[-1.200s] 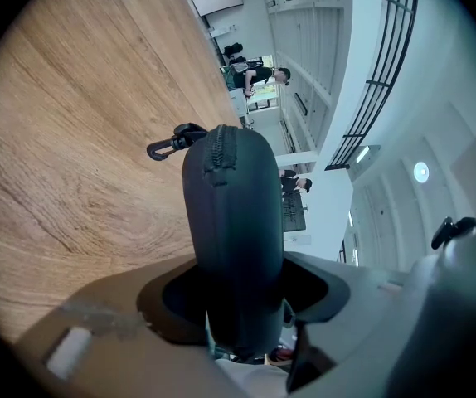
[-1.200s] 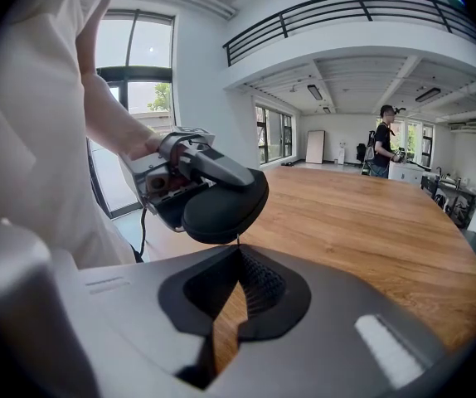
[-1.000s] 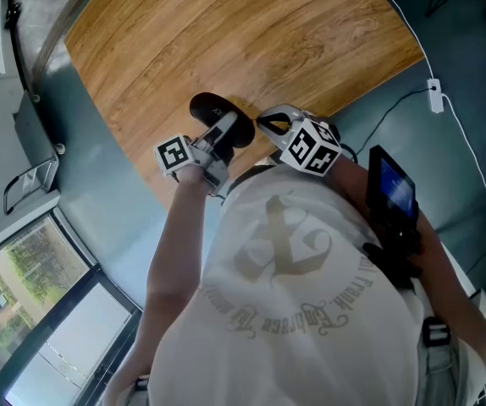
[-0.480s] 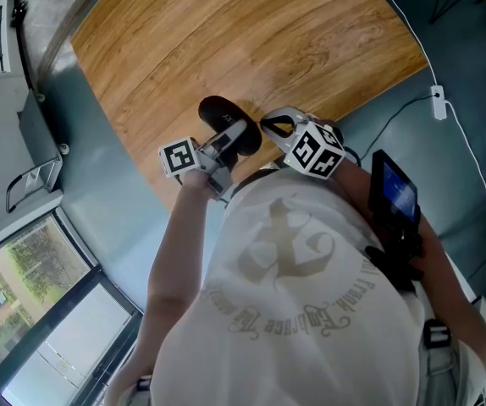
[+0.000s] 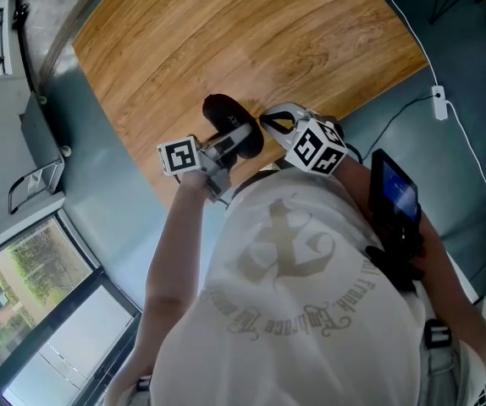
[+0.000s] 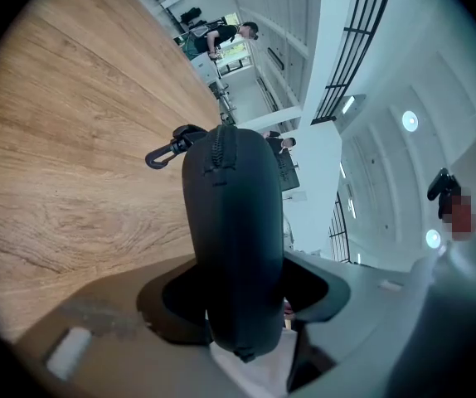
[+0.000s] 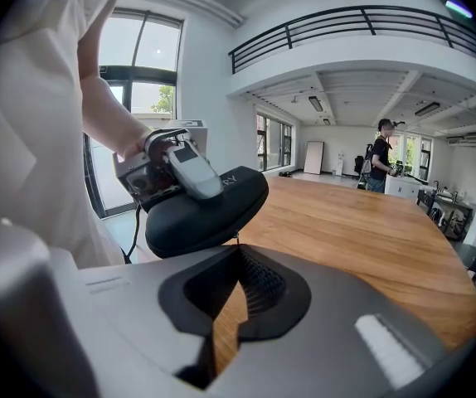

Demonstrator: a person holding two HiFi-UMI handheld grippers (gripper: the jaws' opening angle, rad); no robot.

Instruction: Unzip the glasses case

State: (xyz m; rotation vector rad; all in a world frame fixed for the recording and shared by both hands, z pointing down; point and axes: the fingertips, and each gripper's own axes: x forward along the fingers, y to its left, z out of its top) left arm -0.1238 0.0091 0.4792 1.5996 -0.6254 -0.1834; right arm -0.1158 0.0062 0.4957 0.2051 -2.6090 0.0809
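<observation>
Head view: the black glasses case (image 5: 219, 108) is held over the wooden table (image 5: 226, 32), close to its near edge. The left gripper (image 5: 230, 138) reaches it from 7 o'clock and the right gripper (image 5: 265, 126) from 3 o'clock.

Left gripper view: the two jaws stand moderately apart and clamp the case by its broad sides. The case fills the gap between them and points away toward 12 o'clock. Its zip (image 6: 221, 152) runs along the edge facing the camera, and a black clip (image 6: 162, 152) sticks out of the far end at 10 o'clock.

Right gripper view: the case, clear of the tabletop, sits at 11 o'clock just above the jaws. Their tips are drawn together on what looks like a thin dark zip tab (image 7: 237, 240) hanging from the case's lower edge. Behind the tips the gap widens and bare wood shows through. A person (image 7: 381, 154) stands far off at 2 o'clock
</observation>
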